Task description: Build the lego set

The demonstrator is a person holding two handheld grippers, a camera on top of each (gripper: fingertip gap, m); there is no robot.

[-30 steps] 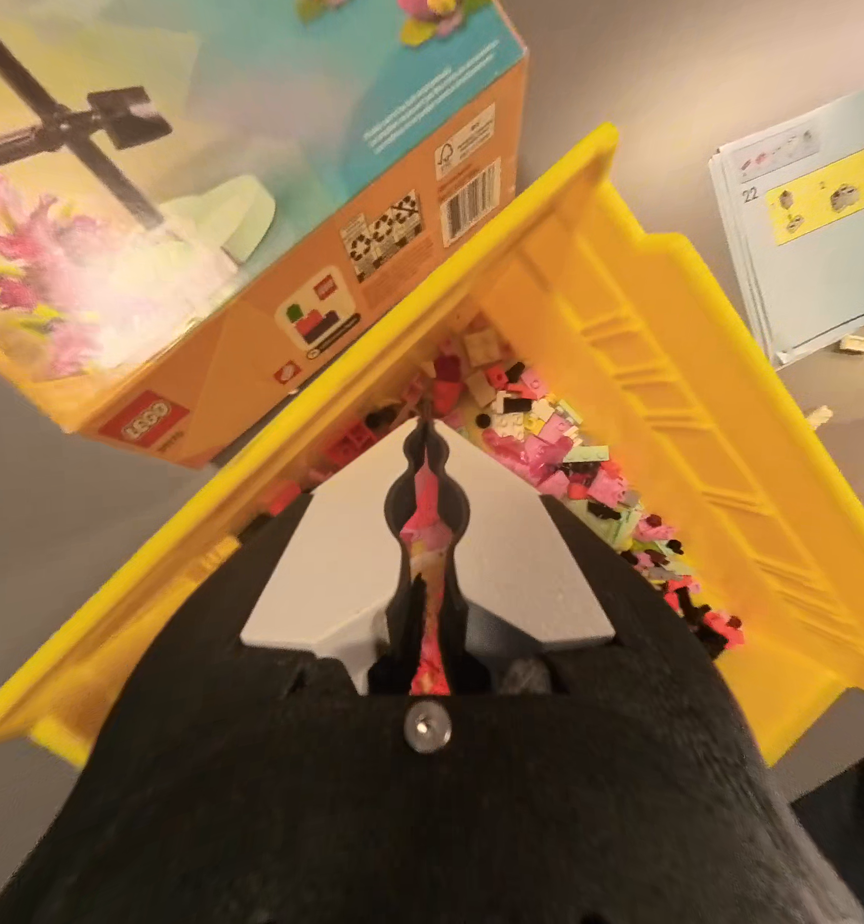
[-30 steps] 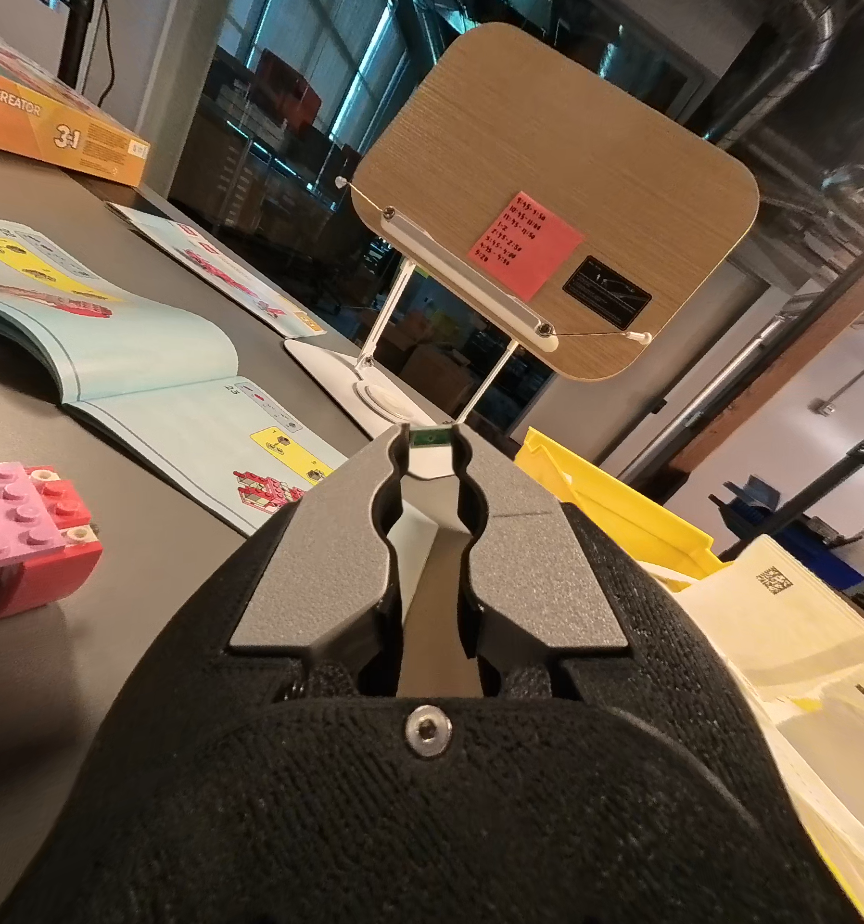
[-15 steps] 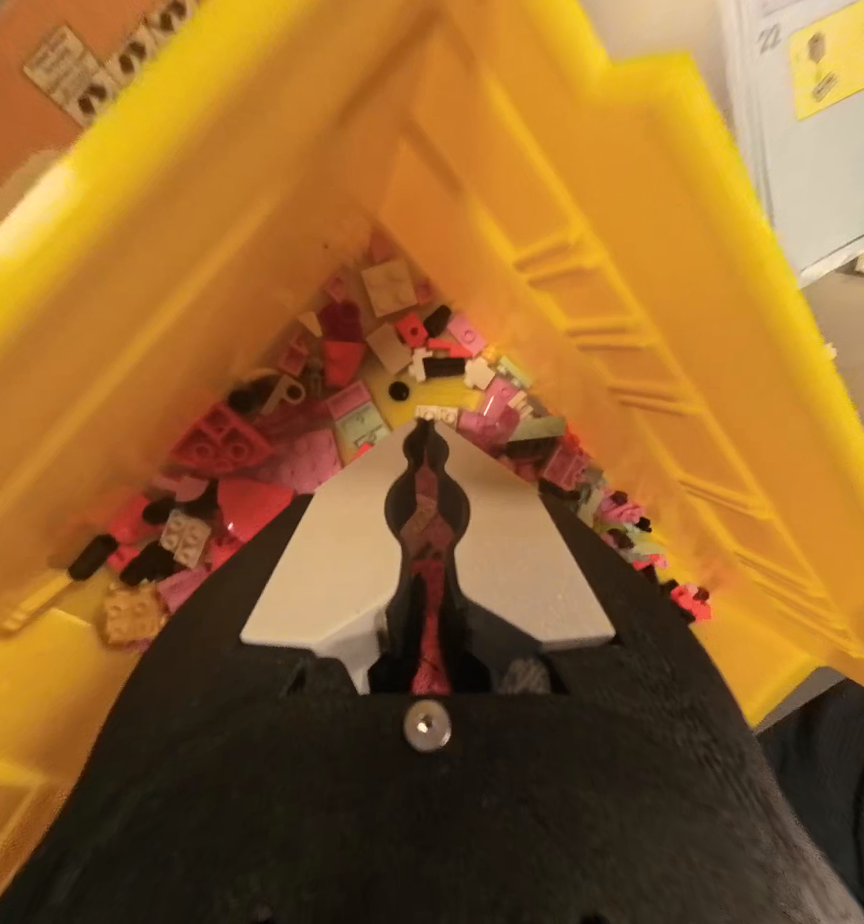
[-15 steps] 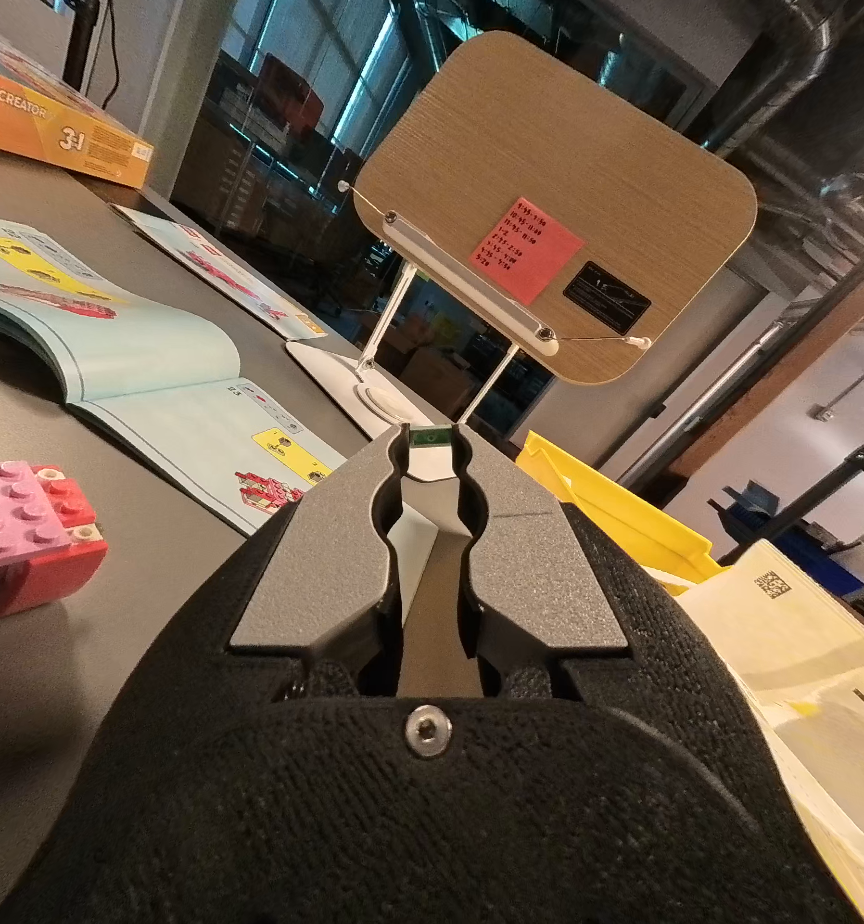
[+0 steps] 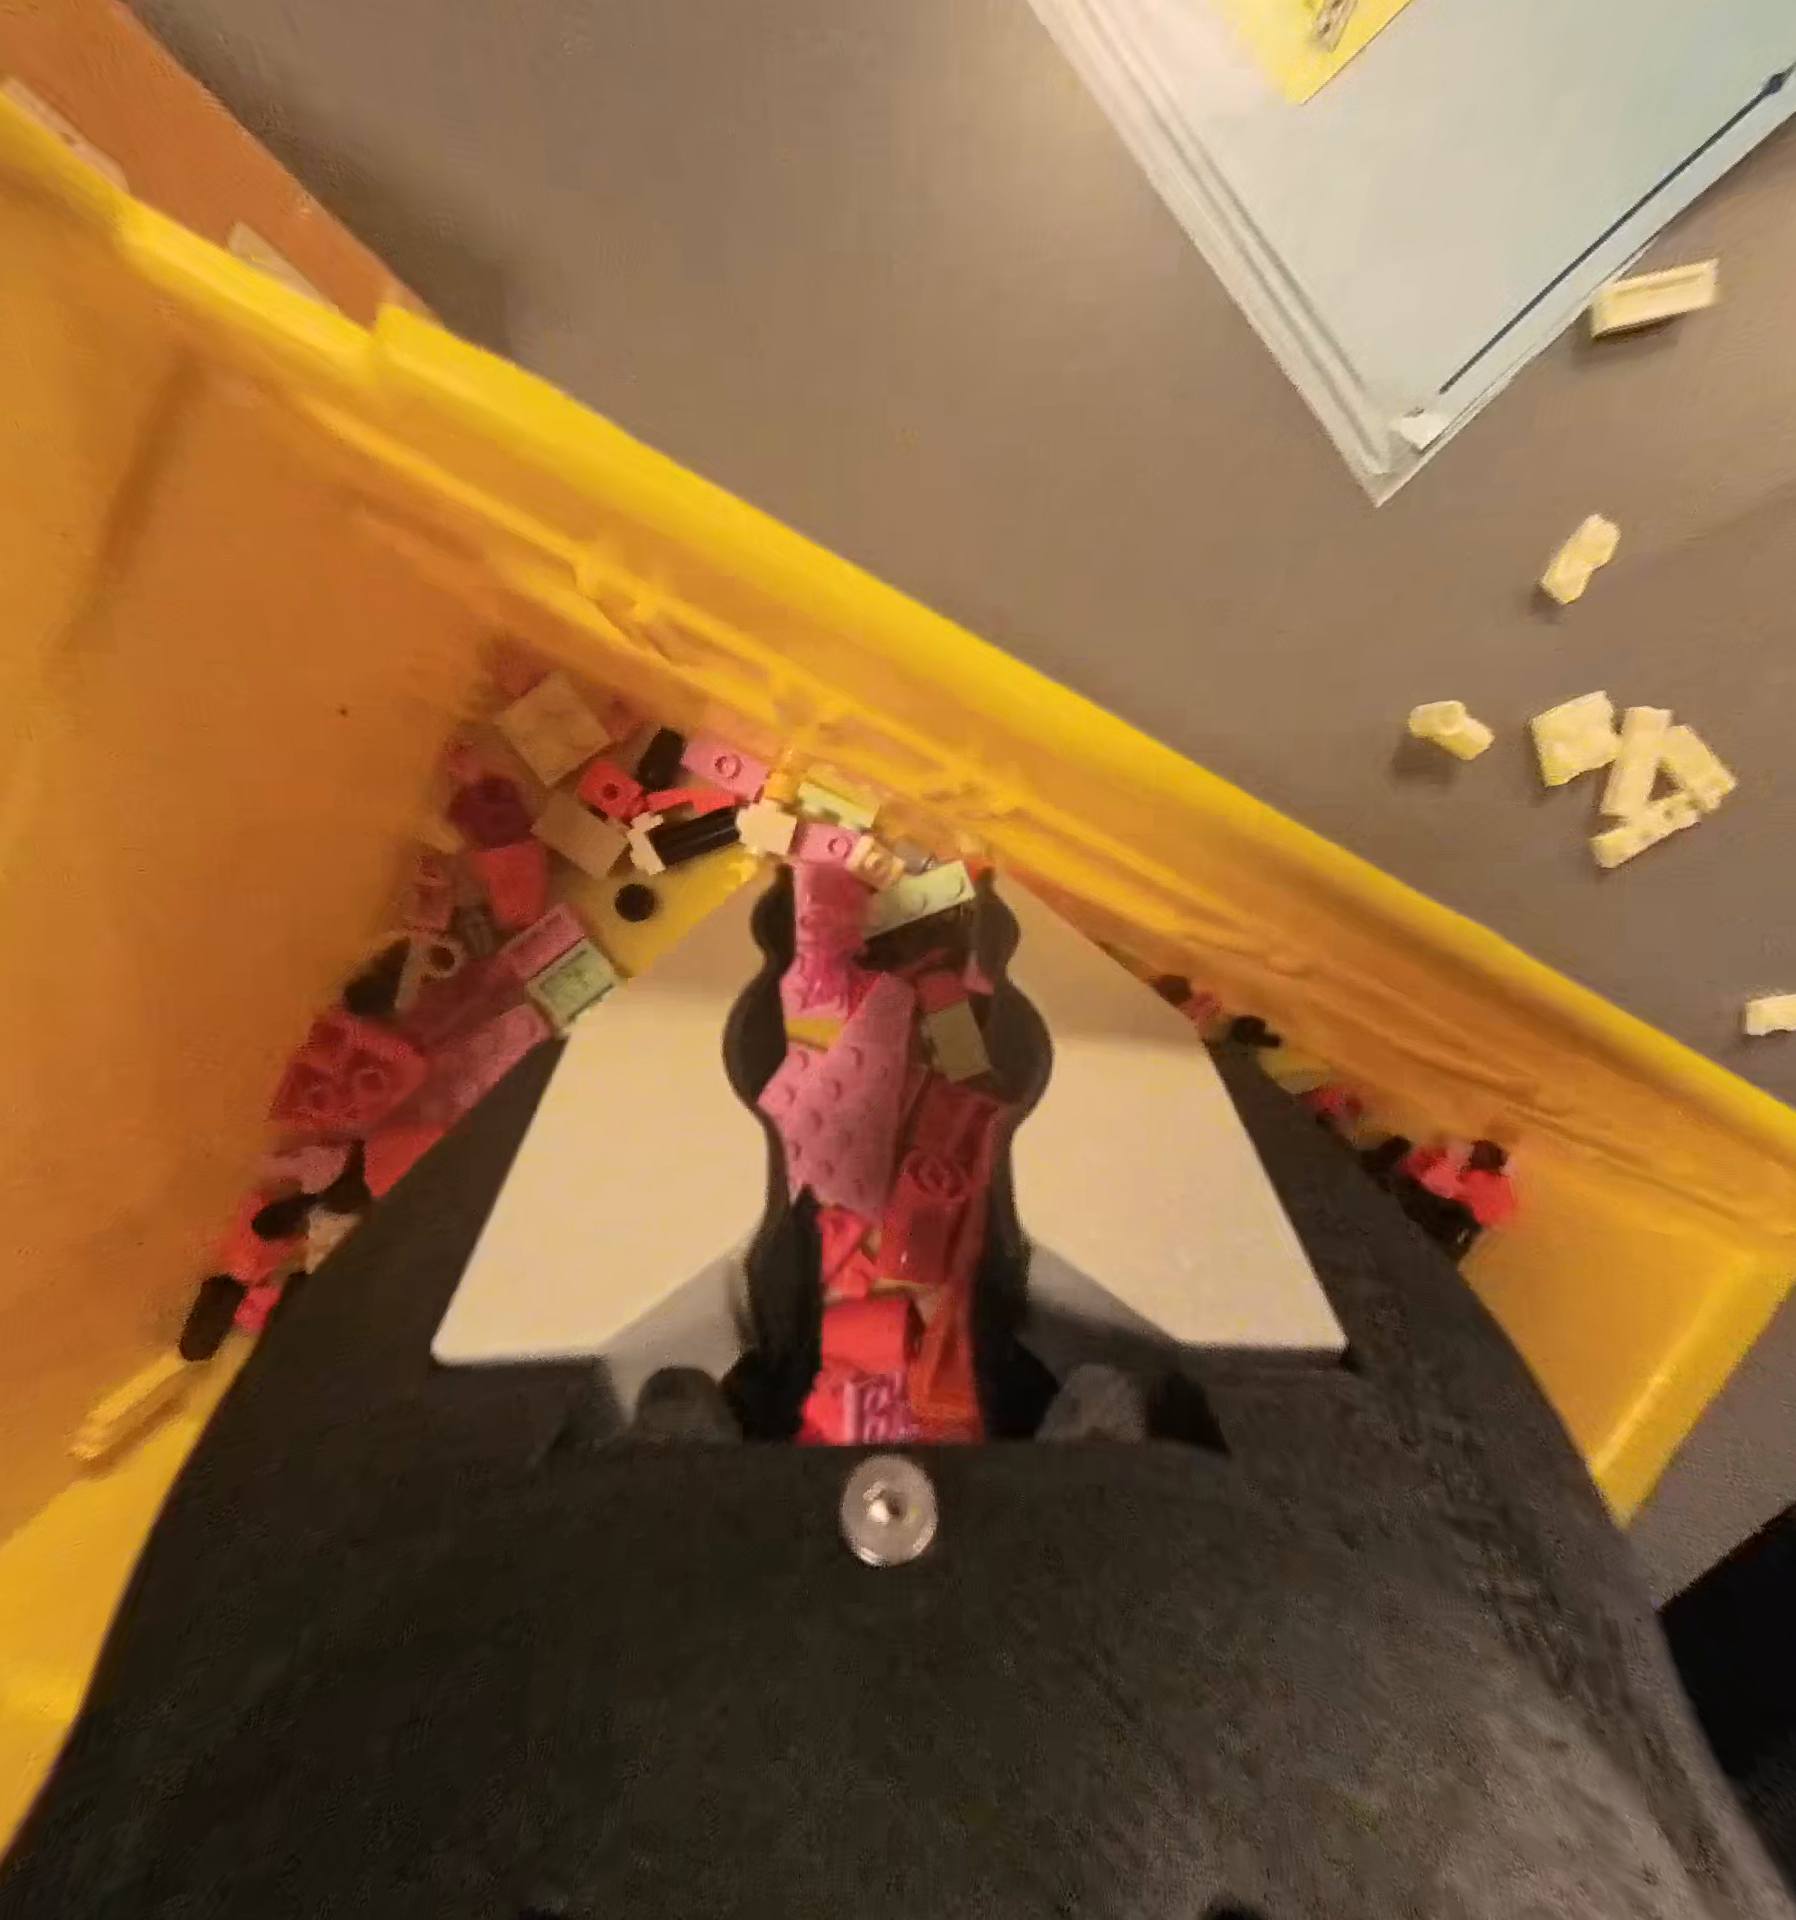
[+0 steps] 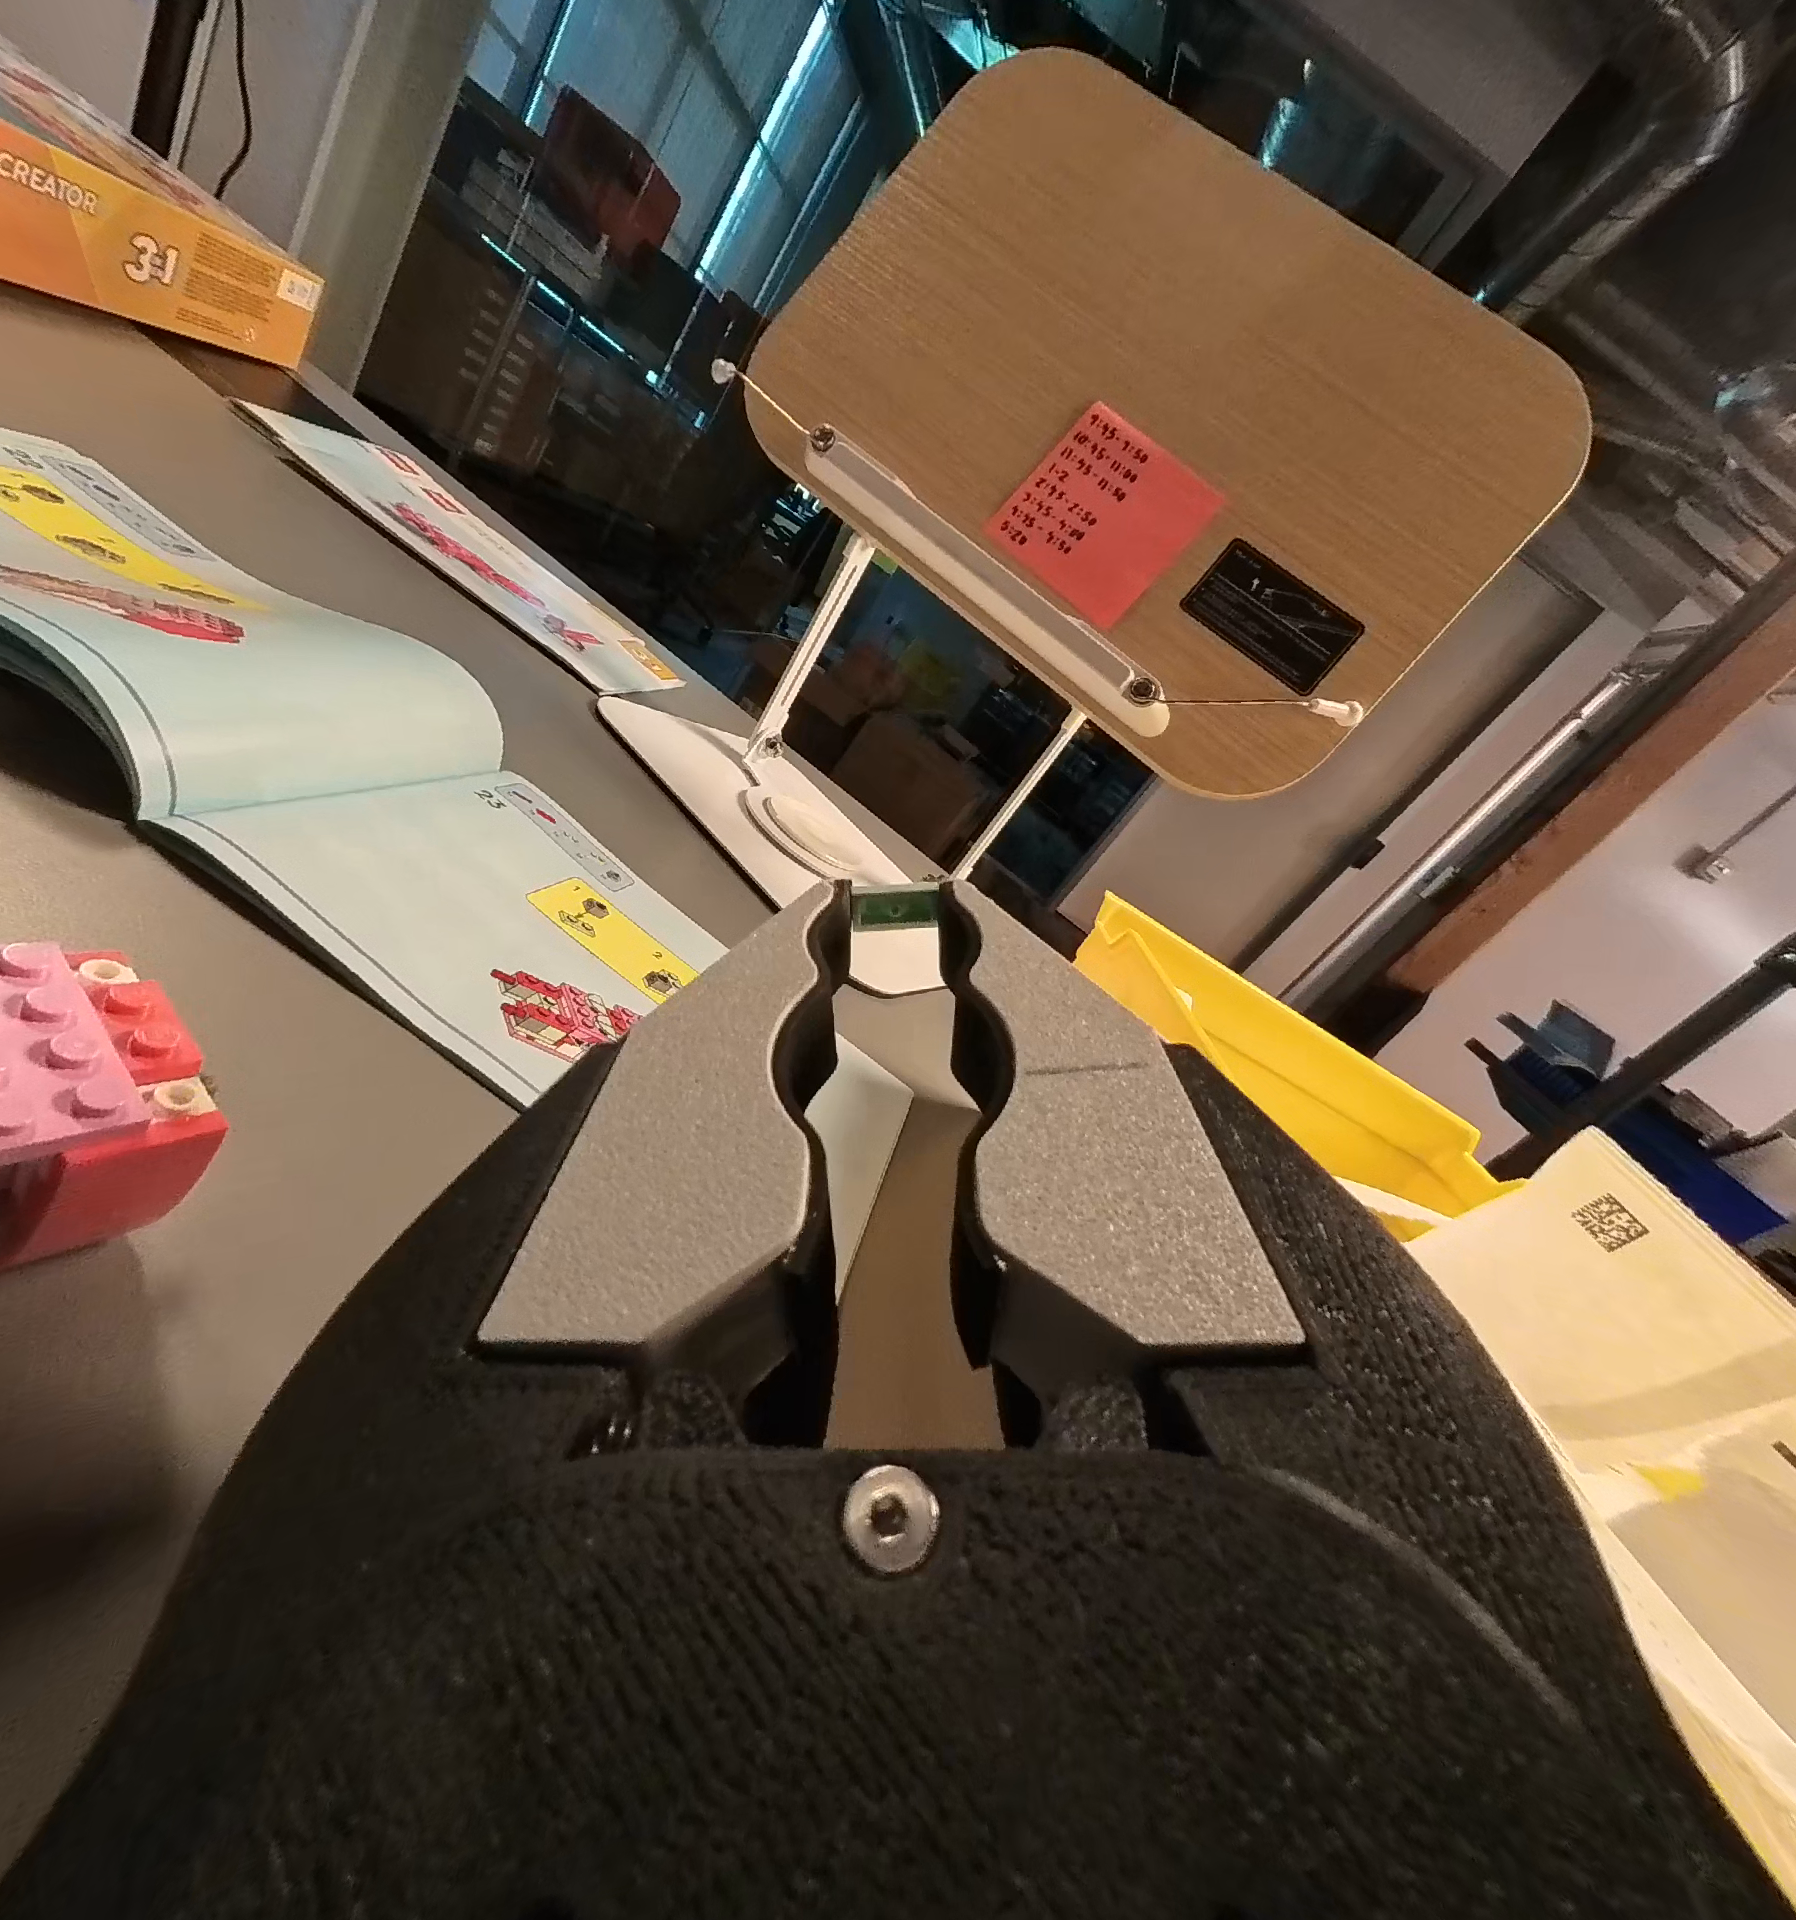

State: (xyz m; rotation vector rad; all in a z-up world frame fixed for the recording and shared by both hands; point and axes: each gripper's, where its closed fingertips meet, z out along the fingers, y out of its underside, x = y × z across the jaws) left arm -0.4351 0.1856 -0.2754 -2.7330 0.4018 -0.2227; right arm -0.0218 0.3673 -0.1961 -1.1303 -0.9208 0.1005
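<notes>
A small green brick (image 6: 896, 910) is pinched between the right gripper (image 6: 896, 914) fingertips, at 12 o'clock of its view. The left gripper (image 5: 878, 894) is spread, nothing clamped, over pink and red bricks (image 5: 842, 1091) inside a yellow bin (image 5: 198, 623); one brick is best straddled squarely.

Industrial workshop or lab: exposed ductwork (image 6: 1652, 156) overhead, storage shelving (image 6: 582, 343) beyond the claw, dark worktable (image 6: 302, 1195) beneath it.
</notes>
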